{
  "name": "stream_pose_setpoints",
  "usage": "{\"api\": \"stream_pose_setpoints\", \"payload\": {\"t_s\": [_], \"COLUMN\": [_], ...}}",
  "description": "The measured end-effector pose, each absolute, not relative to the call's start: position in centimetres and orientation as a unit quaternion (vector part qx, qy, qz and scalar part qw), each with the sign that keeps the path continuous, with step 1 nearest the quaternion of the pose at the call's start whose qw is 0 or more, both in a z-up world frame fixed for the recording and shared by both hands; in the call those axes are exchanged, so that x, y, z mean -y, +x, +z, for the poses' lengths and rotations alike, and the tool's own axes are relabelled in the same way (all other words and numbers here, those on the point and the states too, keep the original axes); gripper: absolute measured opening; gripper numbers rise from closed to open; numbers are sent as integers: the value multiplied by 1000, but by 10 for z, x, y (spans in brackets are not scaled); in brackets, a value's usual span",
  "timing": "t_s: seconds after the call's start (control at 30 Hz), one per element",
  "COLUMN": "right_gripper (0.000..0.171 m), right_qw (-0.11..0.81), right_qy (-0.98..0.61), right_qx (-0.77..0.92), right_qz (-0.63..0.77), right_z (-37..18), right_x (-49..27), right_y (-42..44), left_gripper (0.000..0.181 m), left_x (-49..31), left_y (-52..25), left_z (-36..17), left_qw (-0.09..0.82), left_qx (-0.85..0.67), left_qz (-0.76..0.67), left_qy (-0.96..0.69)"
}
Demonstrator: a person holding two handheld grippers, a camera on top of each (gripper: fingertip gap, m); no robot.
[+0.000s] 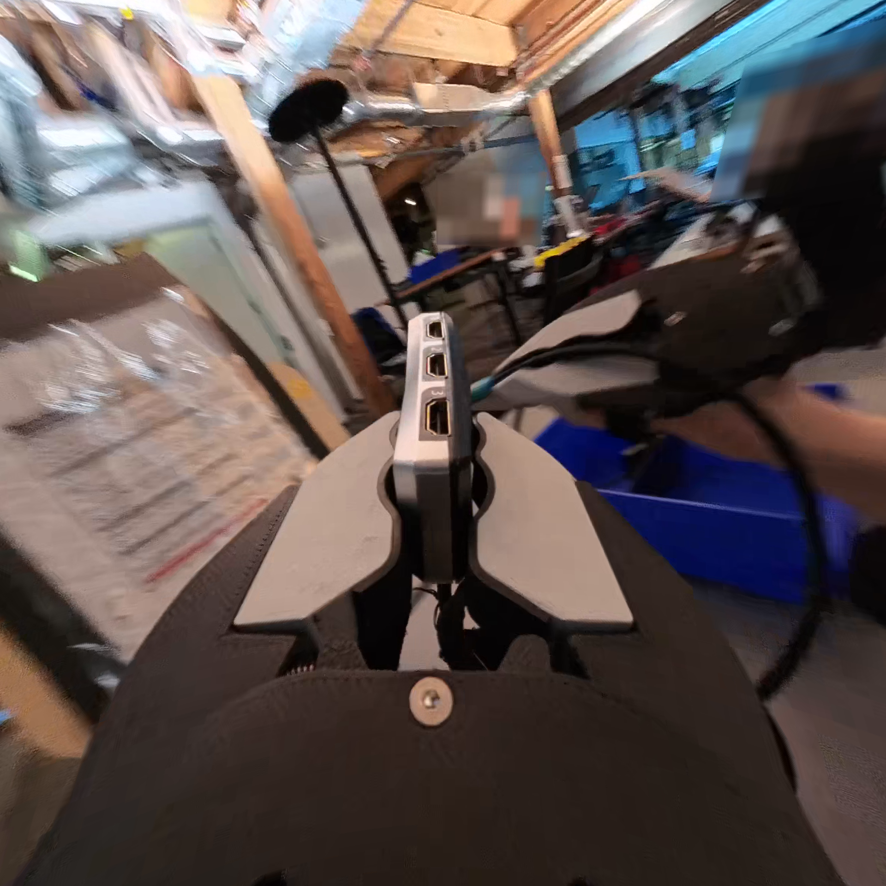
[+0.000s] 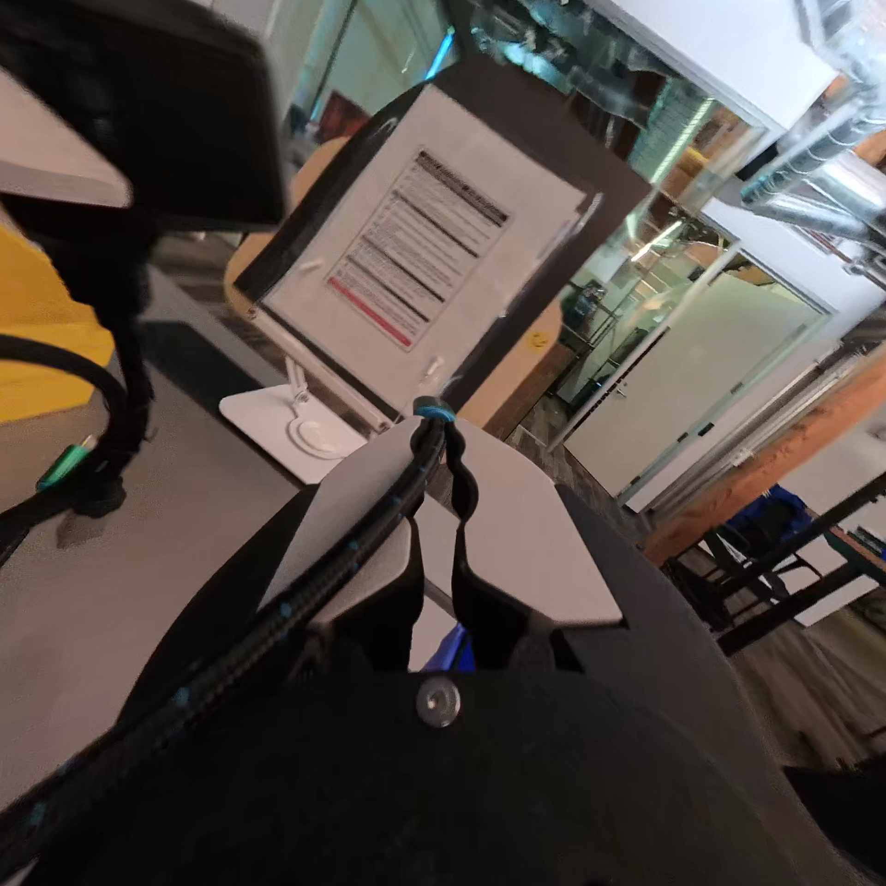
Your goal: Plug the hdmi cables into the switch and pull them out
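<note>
Three empty ports faced the camera along the narrow edge of the slim grey HDMI switch (image 1: 434, 431), which stood on end, pinched between the grey fingers (image 1: 331, 518) of the left gripper (image 1: 435, 426); the fingers pressed against its two broad faces, and its far end rose clear beyond the tips. Off to the right, the right gripper (image 1: 565, 355) hovered near the switch, apart from it, with a green-tipped plug (image 1: 482, 387) showing beside its fingers. In the right wrist view, the right gripper (image 2: 434, 424) was nearly closed on a black braided cable with blue flecks (image 2: 383, 518), which ran up between the fingertips to a blue-ringed end (image 2: 433, 409); the plug itself was hidden beyond them. A blue plastic bin (image 1: 709, 508) sat below. Motion blur smeared the background, and a printed sheet on a white stand (image 2: 422, 254) stood ahead on the bench (image 2: 120, 575).
</note>
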State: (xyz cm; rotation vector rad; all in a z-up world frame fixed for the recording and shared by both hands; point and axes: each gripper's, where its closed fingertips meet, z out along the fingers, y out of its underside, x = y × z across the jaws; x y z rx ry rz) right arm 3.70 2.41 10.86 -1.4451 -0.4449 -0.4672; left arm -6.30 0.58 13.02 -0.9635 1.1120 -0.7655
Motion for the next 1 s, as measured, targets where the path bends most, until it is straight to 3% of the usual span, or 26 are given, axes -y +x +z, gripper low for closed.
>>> {"api": "stream_pose_setpoints", "payload": {"t_s": [0.23, 0.4, 0.6, 1.0], "right_gripper": [7, 7, 7, 7], "right_qw": [759, 717, 726, 723], "right_qy": [-583, -580, -584, -591], "right_qx": [243, 311, 332, 356], "right_qz": [-161, -230, -143, -41], "right_z": [161, 158, 161, 142], "right_x": [25, 33, 47, 47], "right_y": [-13, -29, -54, -101], "left_gripper": [23, 24, 22, 22], "left_x": [-21, -27, -34, -31], "left_y": [-101, -116, -114, -82], "left_z": [158, 172, 157, 125], "left_qw": [800, 791, 829, 823], "left_qx": [-431, -387, -439, -486], "left_qz": [-220, -284, -89, 13], "left_qy": [-356, -379, -336, -295]}}
